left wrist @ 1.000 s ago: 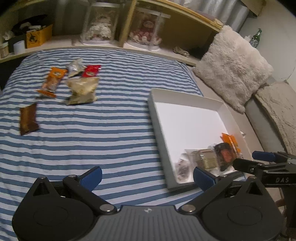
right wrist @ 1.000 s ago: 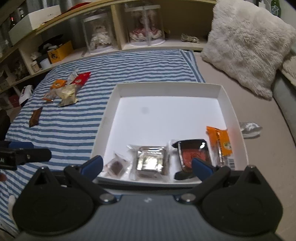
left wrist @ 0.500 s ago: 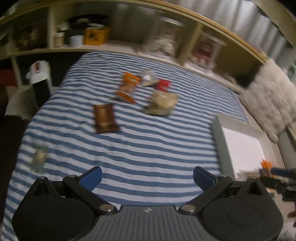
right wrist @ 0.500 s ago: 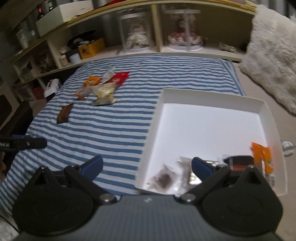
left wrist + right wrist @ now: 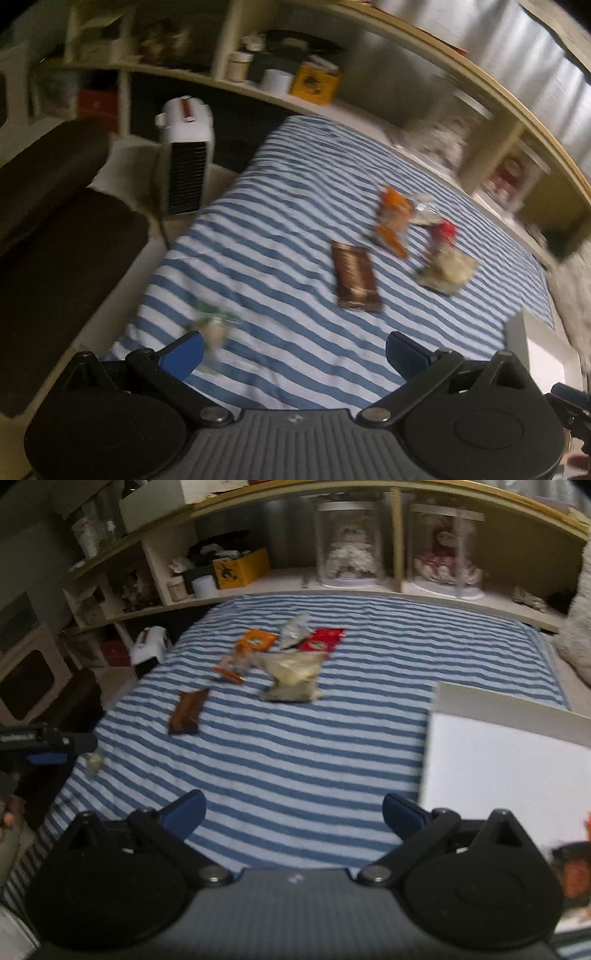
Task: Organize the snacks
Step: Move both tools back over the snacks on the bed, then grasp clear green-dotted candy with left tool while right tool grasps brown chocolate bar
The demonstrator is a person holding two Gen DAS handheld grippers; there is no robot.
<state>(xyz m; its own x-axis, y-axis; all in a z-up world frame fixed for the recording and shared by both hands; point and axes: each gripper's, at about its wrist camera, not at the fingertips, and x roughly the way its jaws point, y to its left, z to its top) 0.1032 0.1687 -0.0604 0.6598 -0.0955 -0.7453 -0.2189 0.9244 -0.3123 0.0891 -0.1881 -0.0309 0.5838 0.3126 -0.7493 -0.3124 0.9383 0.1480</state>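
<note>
Two handheld claws hover over a bed with a blue and white striped cover (image 5: 295, 753), each filmed from its own wrist camera.

The left claw (image 5: 295, 350) has its blue-tipped fingers spread wide apart and holds nothing. A second ago its camera faced the white box (image 5: 509, 760) at 3 o'clock; it has since swung left towards the bed's 9 o'clock edge, and the picture is blurred by the motion. A small pale snack with green print (image 5: 214, 325) now lies just beside the left fingertip, at 8 o'clock in this view. Farther up the bed, a brown chocolate bar (image 5: 356, 275) lies at 12 o'clock, and beyond it at 1 o'clock is a cluster: an orange packet (image 5: 393, 218), a red packet (image 5: 445, 232) and a pale bag of crisps (image 5: 448, 271).

The right claw (image 5: 293, 812) is also spread apart and empty. Its camera has turned away from the box, which now sits at 3 o'clock with only its corner visible; a dark and orange wrapper (image 5: 572, 871) shows at the 4 o'clock edge. The same cluster lies at 12 o'clock here.

The shift suggests both claws have left the box to fetch more snacks. The left one seems bound for the small pale snack near the bed's edge. Several snacks remain loose, so the sorting looks perhaps half done.
</note>
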